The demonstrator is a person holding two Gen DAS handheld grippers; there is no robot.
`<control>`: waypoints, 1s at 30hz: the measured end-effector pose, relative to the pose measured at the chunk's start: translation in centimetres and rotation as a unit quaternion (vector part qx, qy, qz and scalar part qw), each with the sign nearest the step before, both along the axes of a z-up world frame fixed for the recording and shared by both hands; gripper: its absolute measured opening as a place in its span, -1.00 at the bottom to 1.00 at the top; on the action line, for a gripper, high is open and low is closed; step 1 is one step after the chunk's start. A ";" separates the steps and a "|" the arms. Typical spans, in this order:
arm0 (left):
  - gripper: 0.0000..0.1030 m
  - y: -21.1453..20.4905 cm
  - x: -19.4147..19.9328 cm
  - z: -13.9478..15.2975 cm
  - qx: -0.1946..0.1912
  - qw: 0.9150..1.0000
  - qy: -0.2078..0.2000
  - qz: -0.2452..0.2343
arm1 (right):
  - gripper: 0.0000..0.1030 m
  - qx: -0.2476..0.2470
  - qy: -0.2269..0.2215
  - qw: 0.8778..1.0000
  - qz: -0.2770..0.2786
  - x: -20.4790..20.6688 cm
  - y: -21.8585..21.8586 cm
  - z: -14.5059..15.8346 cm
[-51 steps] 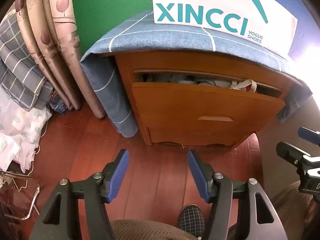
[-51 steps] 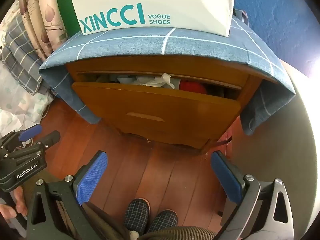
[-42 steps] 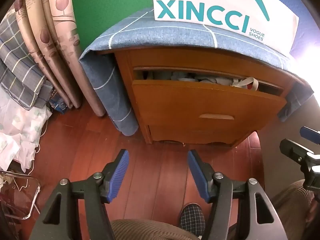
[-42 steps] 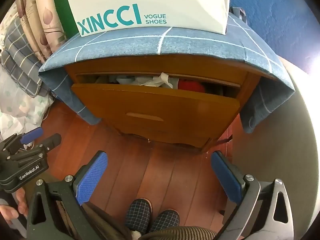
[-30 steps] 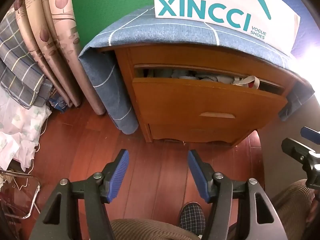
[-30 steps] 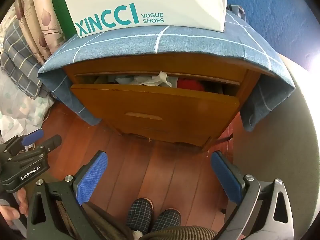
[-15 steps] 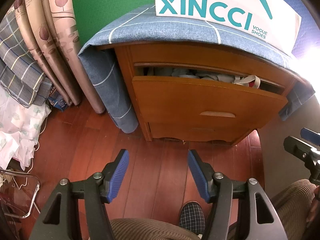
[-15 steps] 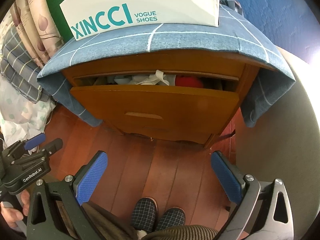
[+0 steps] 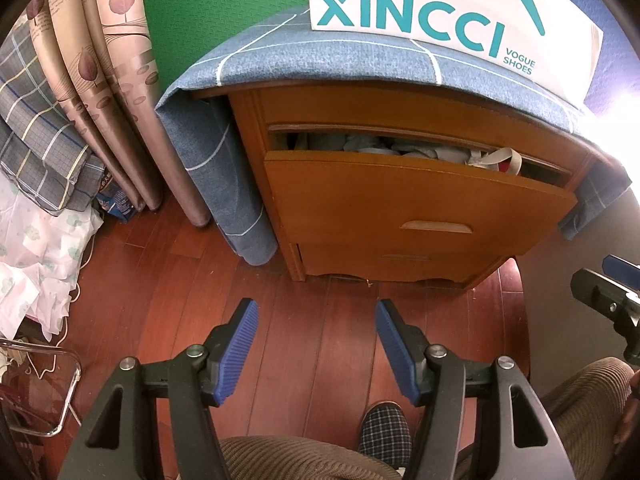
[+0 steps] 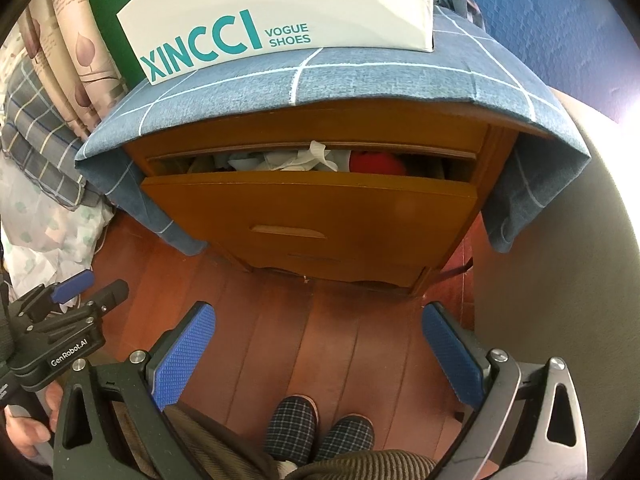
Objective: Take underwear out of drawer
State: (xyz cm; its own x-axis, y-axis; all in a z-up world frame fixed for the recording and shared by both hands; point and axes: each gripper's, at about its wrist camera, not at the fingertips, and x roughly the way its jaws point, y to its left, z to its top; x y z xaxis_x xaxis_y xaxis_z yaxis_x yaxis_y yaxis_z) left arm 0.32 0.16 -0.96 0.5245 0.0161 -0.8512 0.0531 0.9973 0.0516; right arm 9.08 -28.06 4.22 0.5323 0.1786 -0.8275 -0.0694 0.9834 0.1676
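A wooden nightstand has its top drawer [image 9: 416, 196] [image 10: 308, 208] pulled partly open. Crumpled grey and white underwear [image 9: 400, 148] [image 10: 296, 160] lies inside, with a red piece [image 10: 376, 164] at the right and a beige waistband [image 9: 500, 158] hanging over the drawer front. My left gripper [image 9: 316, 340] is open and empty, low above the floor, well in front of the drawer. My right gripper [image 10: 318, 344] is wide open and empty, also short of the drawer. Each gripper shows at the edge of the other's view [image 10: 64, 320] [image 9: 608, 292].
A blue checked cloth [image 10: 320, 80] covers the nightstand top under a white XINCCI shoe box [image 9: 440, 12]. Curtains [image 9: 108, 80] and piled bedding [image 9: 40, 152] stand at the left. A lower drawer [image 9: 400, 260] is closed. The person's slippers [image 10: 320, 428] are on the wooden floor.
Both grippers have drifted slightly toward and up along the nightstand, so the open drawer's contents show a little more. Jaws unchanged, both still open.
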 end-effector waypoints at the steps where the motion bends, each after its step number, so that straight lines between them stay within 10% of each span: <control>1: 0.22 0.0 0.0 0.0 0.000 1.000 0.000 0.000 | 0.98 0.001 0.000 1.000 0.000 0.0 0.0 0.0; 30: 0.22 0.5 0.4 -0.3 0.003 1.000 0.007 0.001 | 0.98 0.022 0.001 1.000 -0.007 0.0 -0.7 0.0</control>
